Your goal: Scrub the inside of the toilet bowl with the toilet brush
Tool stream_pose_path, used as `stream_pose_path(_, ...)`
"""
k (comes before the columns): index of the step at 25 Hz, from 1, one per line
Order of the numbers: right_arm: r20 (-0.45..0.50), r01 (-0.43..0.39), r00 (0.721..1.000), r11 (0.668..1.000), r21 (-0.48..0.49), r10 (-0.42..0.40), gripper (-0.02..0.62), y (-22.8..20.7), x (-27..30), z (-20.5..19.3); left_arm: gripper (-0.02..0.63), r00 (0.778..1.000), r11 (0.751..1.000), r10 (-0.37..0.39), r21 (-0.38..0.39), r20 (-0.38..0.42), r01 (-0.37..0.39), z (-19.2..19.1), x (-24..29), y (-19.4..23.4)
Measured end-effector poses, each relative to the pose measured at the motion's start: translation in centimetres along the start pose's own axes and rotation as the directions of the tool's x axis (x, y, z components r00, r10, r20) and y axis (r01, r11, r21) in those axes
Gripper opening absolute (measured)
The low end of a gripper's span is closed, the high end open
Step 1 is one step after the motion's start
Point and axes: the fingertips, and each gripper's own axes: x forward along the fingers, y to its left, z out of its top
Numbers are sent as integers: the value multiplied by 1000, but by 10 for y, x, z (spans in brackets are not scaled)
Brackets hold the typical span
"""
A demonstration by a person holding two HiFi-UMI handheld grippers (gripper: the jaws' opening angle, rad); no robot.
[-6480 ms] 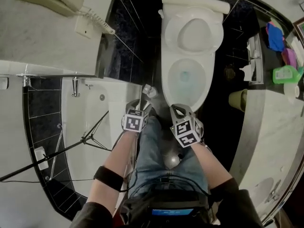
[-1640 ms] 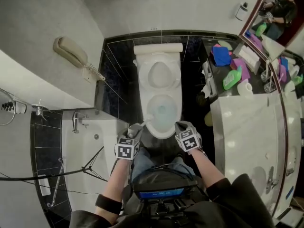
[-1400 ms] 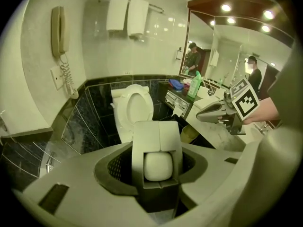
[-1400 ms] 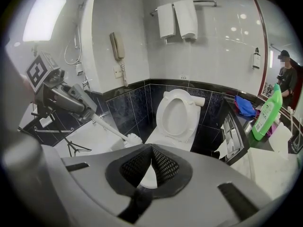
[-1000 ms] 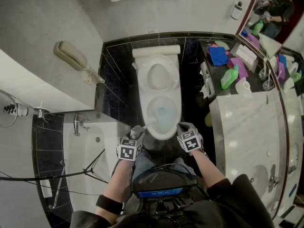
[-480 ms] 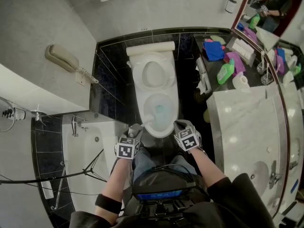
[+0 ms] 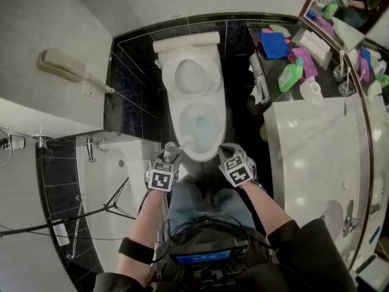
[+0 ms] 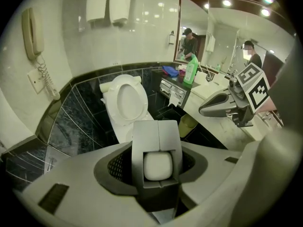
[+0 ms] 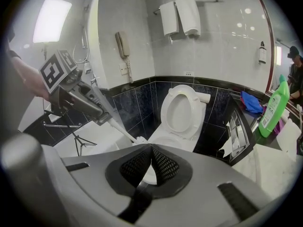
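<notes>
The white toilet (image 7: pixel 214 140) stands ahead with its seat and lid (image 7: pixel 188 72) raised and blue water in the bowl. My left gripper (image 7: pixel 171 153) is shut on the white handle (image 8: pixel 157 166) of the toilet brush. The brush head (image 7: pixel 186 142) rests at the bowl's near left rim, as the right gripper view also shows (image 9: pixel 140 139). In that view the handle (image 9: pixel 118 129) slants down from the left gripper (image 9: pixel 97 115) to the bowl. My right gripper (image 7: pixel 226 151) hovers at the bowl's near right rim, its jaws (image 9: pixel 151 148) closed together with nothing between them.
A white bathtub (image 7: pixel 115 181) with a black tripod (image 7: pixel 91 215) lies to the left. A wall phone (image 7: pixel 61 66) hangs above it. On the right are a marble counter (image 7: pixel 316 157), a green bottle (image 7: pixel 290 76), a blue cloth (image 7: pixel 275 44) and a paper roll (image 7: pixel 313 90). Towels (image 9: pixel 180 15) hang behind the toilet.
The head view has tilted, so the toilet sits higher and further left in frame. My left gripper has dipped slightly with the brush; the brush head stays at the near left rim.
</notes>
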Motion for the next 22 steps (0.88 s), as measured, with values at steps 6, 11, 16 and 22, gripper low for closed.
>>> stream_pose_path(6,-26,47,999,996,78,-45,18,0,28,-10,210,995,994,-73,72,-66,77,-6,38,6)
stream_pose_path(11,-32,78,997,989,126,-75,17,-2,54,-10,210,990,988,-102,102,-100,112,-13,69,22)
stream_pose_path(16,-31,109,994,985,136,-106,17,-4,82,-16,210,984,978,-126,149,-123,144,-32,103,35)
stream_pose_path(22,-50,109,993,985,133,-103,17,-20,123,-40,210,978,971,-124,180,-167,154,-57,156,44)
